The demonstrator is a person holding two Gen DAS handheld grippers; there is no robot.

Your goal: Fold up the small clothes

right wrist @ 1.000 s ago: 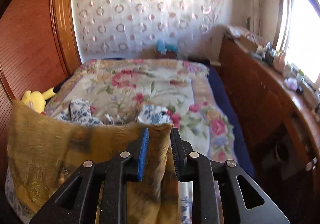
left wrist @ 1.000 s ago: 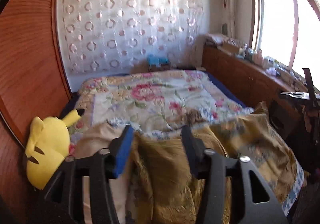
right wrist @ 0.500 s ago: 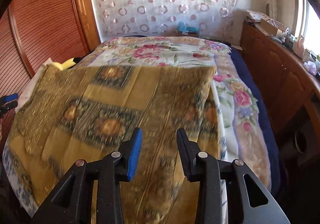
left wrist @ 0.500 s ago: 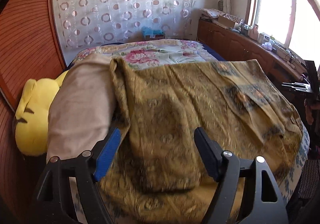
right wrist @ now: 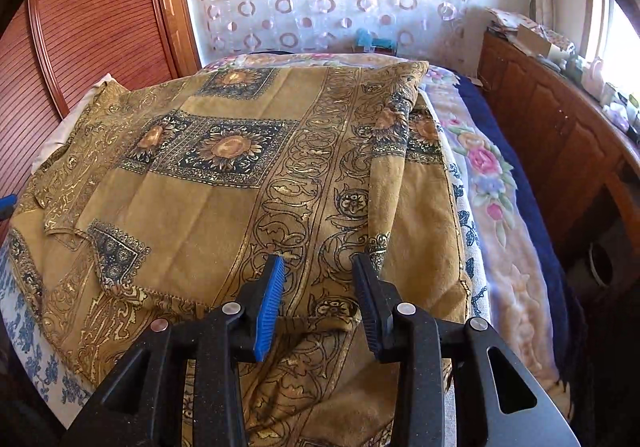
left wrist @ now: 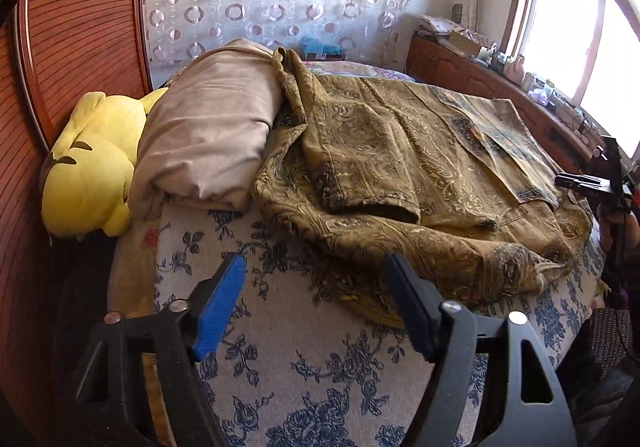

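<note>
The mustard patterned garment (left wrist: 400,167) lies spread on the bed (left wrist: 304,375). The left wrist view alone shows a beige pillow (left wrist: 208,135) and a yellow plush toy (left wrist: 92,167) beside it; the left tongs (left wrist: 316,267) are closing, released, over bare bedcover. The right wrist view alone shows the right tongs (right wrist: 318,261) released, parted over the garment's near hem, and a wooden cabinet (right wrist: 560,127).
</note>
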